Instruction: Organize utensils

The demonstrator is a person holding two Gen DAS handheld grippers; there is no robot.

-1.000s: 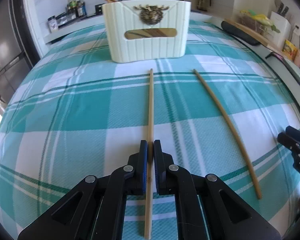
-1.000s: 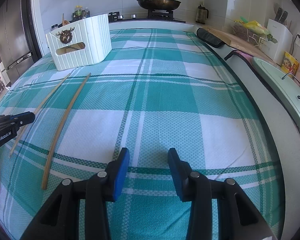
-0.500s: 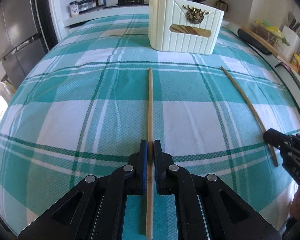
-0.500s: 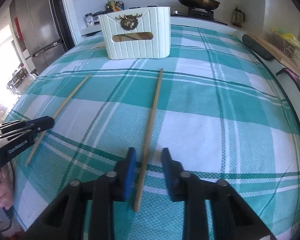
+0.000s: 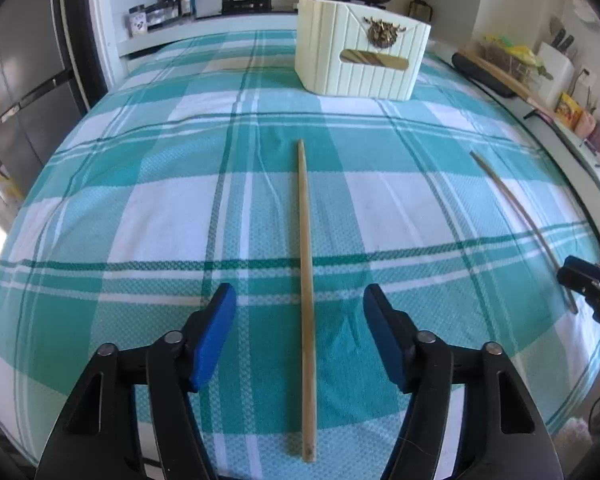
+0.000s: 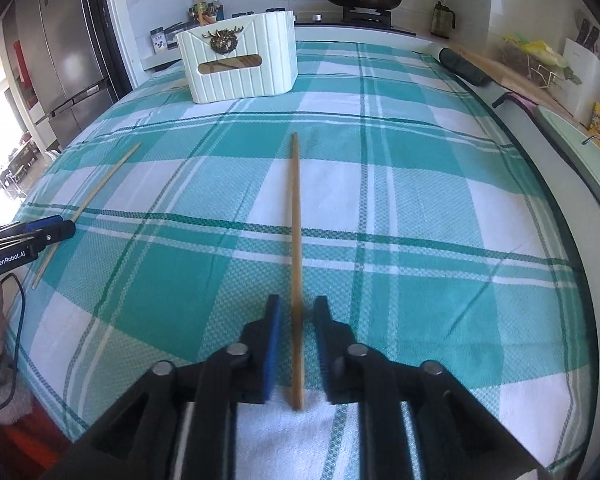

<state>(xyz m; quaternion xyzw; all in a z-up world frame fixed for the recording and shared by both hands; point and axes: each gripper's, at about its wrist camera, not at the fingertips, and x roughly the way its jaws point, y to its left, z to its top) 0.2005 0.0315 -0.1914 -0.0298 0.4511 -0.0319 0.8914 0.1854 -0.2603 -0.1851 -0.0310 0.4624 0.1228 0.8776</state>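
The left gripper, clamped on a chopstick half a second ago, now has its fingers spread wide, and the left chopstick lies loose on the checked tablecloth between them. The right gripper straddles the right chopstick with narrow gaps, not gripping. Two chopsticks lie well apart; one cream utensil holder stands beyond them.

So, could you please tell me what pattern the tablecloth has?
The tablecloth is a teal-and-white plaid, clearest in the right wrist view.
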